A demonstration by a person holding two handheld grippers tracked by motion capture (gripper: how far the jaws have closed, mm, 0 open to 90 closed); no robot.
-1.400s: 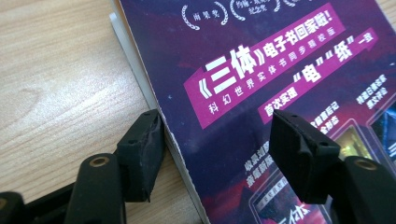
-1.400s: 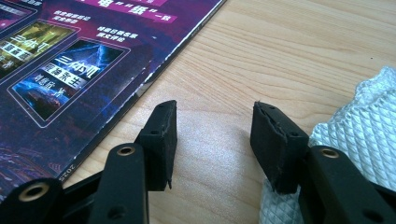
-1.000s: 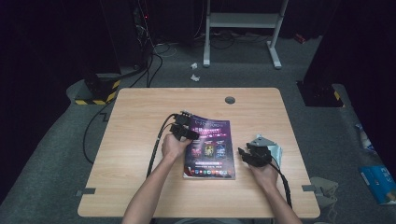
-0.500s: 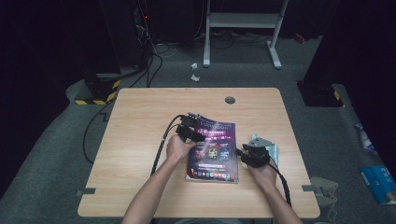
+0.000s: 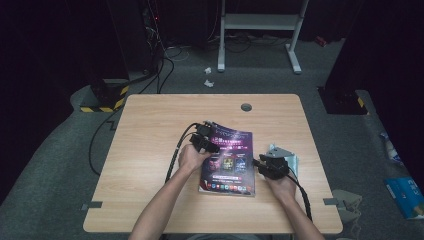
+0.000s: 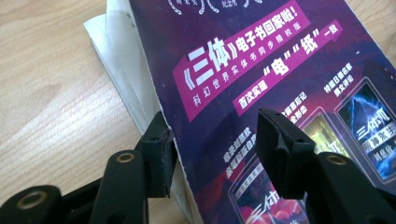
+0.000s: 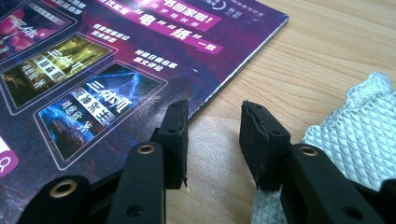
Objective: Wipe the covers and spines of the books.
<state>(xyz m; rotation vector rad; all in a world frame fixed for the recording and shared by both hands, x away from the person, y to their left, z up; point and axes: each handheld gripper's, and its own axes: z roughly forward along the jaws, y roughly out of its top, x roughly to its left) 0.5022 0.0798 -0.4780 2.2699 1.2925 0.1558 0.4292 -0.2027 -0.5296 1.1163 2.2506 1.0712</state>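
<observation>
The magazine [image 5: 227, 161] lies flat in the middle of the worktop [image 5: 150, 130]. Both tools have just been closing. The left tool [image 6: 212, 140] now has the magazine's left edge between its half-open jaws, not pinched yet. The right tool [image 7: 212, 140] is half open at the right edge, over bare wood, beside a white cloth [image 7: 364, 135]. A lift looks close

left gripper [image 5: 205, 140] at left edge of purple glossy magazine [image 5: 227, 162] | right gripper [image 5: 267, 167] at its right edge | wooden bench [image 5: 150, 130]

Purple magazine [image 5: 227, 161], flat on table [image 5: 150, 130]
</observation>
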